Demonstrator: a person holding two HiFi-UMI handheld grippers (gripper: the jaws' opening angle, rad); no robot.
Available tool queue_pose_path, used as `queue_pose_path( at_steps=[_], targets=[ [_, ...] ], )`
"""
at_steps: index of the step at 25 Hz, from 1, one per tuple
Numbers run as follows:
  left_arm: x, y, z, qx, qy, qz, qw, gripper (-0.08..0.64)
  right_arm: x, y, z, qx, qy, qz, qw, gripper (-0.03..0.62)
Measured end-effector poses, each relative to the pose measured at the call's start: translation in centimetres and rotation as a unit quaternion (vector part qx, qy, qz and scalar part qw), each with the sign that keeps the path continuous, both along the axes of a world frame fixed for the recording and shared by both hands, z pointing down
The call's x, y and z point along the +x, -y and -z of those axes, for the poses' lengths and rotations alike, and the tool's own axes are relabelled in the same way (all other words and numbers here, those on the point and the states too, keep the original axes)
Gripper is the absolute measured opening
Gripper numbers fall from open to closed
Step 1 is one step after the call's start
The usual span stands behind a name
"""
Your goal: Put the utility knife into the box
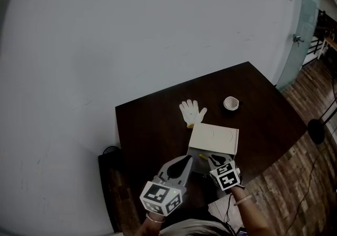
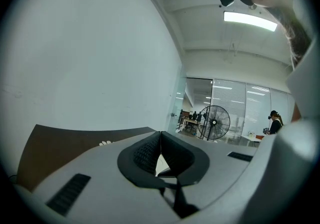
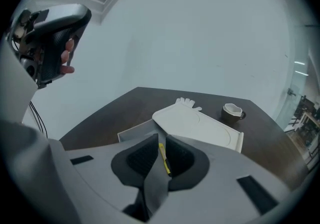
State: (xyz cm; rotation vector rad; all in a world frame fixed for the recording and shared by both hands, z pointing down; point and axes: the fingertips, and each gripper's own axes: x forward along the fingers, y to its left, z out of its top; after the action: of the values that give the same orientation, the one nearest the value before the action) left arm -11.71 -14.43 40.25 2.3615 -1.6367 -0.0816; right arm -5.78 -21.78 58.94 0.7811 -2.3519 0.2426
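The left gripper (image 1: 184, 161) sits at lower centre of the head view and points toward the upper right. Its jaws are closed together. The right gripper (image 1: 215, 157) sits just to its right, tilted downward, jaws narrowly apart. The left wrist (image 1: 152, 219) and right forearm (image 1: 251, 209) enter from the bottom edge.

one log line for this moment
left claw shut, empty | right claw apart, yellow knife showing in its gap | box open
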Motion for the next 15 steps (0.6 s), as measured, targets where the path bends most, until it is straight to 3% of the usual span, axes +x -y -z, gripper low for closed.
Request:
queue_pose_path(
  at_steps=[15],
  targets=[
    [0.9, 0.3, 0.3, 0.012, 0.003, -0.030, 0.9995, 0.017, 1.6, -1.5, 6.7, 0.049, 0.076, -0.059, 0.994, 0.041]
  ],
)
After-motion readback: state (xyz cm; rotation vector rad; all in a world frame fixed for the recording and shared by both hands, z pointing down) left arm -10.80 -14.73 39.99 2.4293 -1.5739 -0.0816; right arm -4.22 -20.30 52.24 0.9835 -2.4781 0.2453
